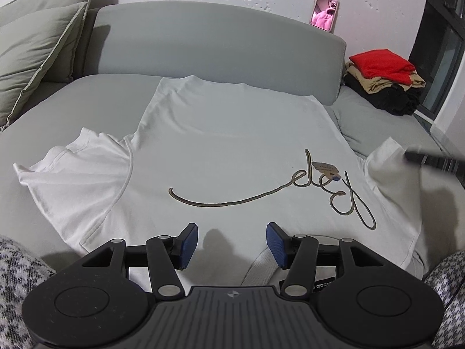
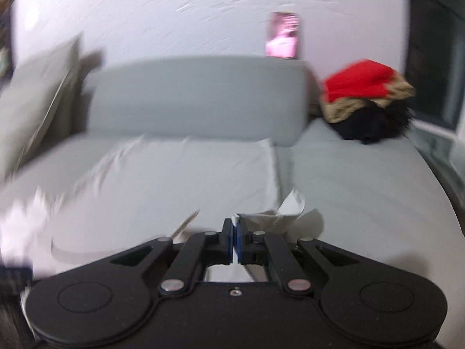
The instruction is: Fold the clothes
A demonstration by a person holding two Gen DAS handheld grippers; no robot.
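Observation:
A white T-shirt (image 1: 221, 145) with gold script lettering lies spread on the grey sofa seat, collar end nearest me, both sleeves out to the sides. My left gripper (image 1: 232, 244) hovers open just above the collar edge, holding nothing. In the blurred right wrist view, my right gripper (image 2: 234, 237) is shut on a bunched fold of the white T-shirt (image 2: 189, 168) near its right sleeve. In the left wrist view a dark part of the right gripper (image 1: 430, 160) shows beside the right sleeve.
A stack of folded clothes (image 1: 383, 81), red on top of tan and black, sits at the sofa's right end. Cushions (image 1: 37, 49) lean at the left. A phone (image 1: 325, 10) stands on the sofa back (image 1: 215, 37). Patterned fabric (image 1: 14, 276) borders the near edge.

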